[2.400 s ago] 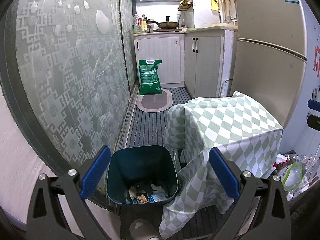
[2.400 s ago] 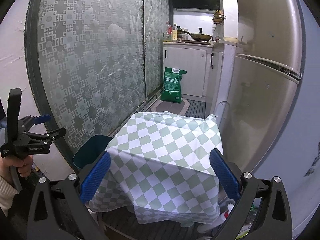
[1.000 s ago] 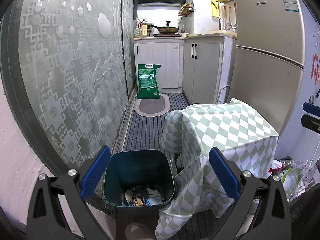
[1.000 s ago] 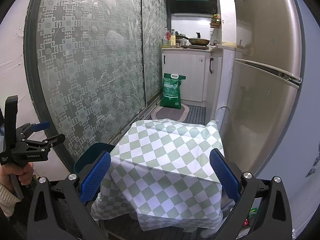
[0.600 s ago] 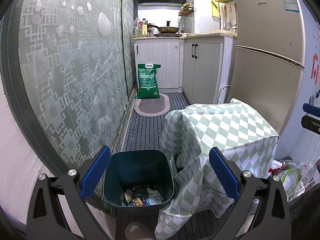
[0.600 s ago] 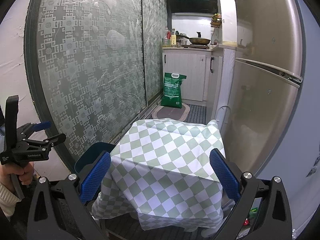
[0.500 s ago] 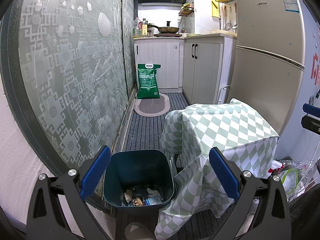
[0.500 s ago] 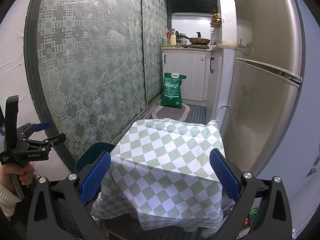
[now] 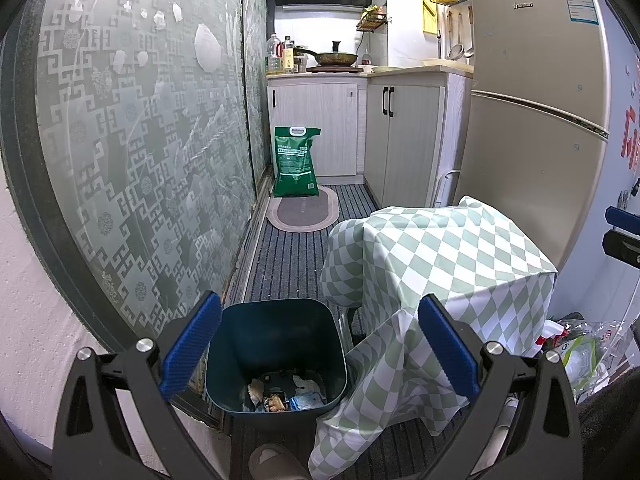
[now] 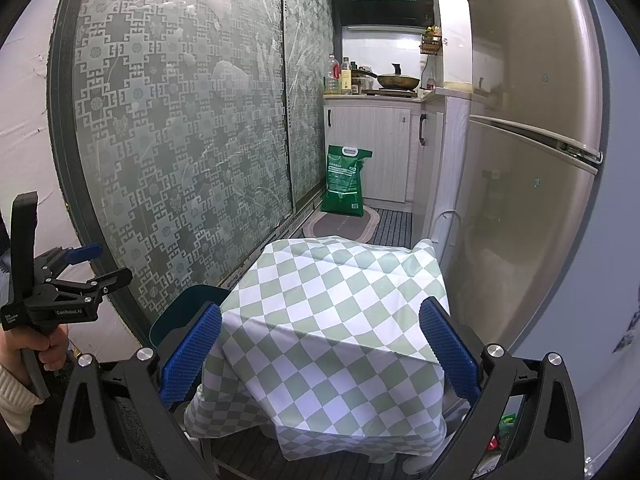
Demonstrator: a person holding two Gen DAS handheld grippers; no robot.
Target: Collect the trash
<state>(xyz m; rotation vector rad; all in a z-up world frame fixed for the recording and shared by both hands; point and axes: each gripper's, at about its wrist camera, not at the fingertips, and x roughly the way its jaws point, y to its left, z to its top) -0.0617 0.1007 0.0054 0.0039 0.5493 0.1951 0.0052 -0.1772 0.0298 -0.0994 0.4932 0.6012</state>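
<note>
Layout from my left tool: the bin [image 9: 276, 350] on the floor at 6 o'clock, scraps [image 9: 286, 394] in it; the cloth-covered table [image 9: 440, 264] just beside it at 3 o'clock; sack [image 9: 295, 168] on the mat [image 9: 303, 214] at 12 o'clock; fridge [image 9: 536, 112] behind the table.

From the left wrist camera we look forward and steeply down past the checkered tablecloth [image 9: 440, 256], with the dark teal trash bin [image 9: 276, 344] close below, left of the cloth. From the right wrist camera we sit higher and right of that, nearly above the tablecloth [image 10: 340, 320], facing down the same galley. Both views share the cloth, the bin's rim [image 10: 180, 312], the green sack [image 9: 294, 168] [image 10: 345, 180] beyond the cloth, and the fridge [image 9: 532, 120] [image 10: 532, 160] right of it.
</note>
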